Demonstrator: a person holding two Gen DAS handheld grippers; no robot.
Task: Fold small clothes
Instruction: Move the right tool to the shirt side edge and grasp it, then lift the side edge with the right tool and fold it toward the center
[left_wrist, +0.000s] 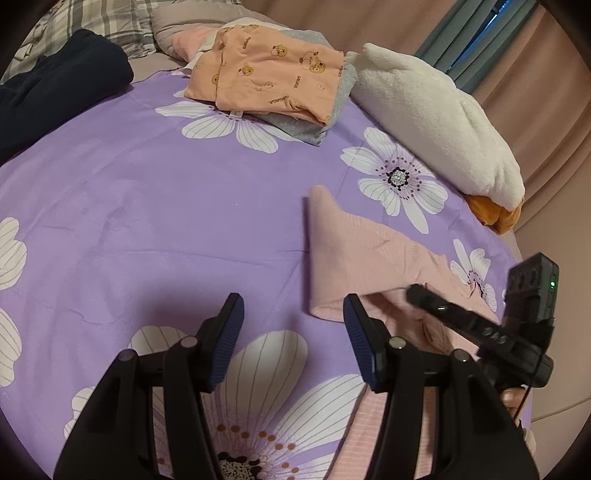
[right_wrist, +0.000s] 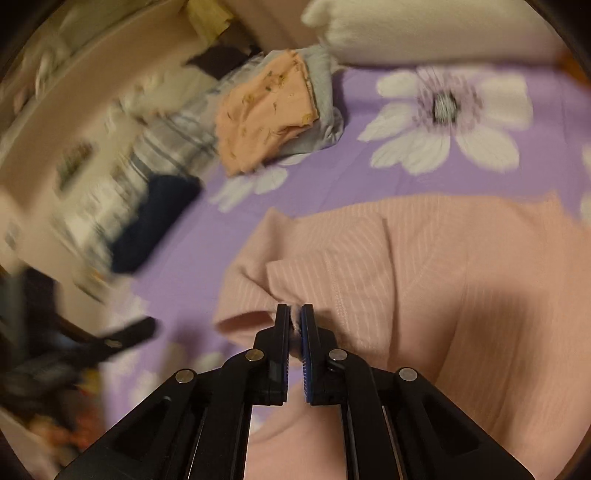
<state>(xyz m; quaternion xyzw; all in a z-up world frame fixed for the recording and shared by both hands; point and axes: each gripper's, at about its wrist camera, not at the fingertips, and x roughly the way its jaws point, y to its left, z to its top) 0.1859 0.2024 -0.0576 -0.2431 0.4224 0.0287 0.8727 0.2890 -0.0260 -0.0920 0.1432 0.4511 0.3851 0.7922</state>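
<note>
A pink ribbed garment (left_wrist: 362, 240) lies on the purple flowered bedsheet (left_wrist: 147, 203), one part stretching away toward the far side. My left gripper (left_wrist: 292, 301) hovers open over the sheet, its right finger beside the garment's near edge, and its pads press on nothing. In the right wrist view my right gripper (right_wrist: 294, 310) is shut on a small pinch of the pink garment (right_wrist: 443, 258) at a folded edge. That right gripper (left_wrist: 415, 291) also shows in the left wrist view, tip down on the pink cloth. The left gripper (right_wrist: 129, 336) appears blurred at the lower left.
A folded orange printed garment (left_wrist: 273, 74) rests on a grey one (left_wrist: 295, 129) at the far side of the bed. A white plush pillow (left_wrist: 436, 122) lies along the right edge. A dark navy garment (left_wrist: 55, 85) and a plaid pillow (left_wrist: 92, 18) sit at the far left.
</note>
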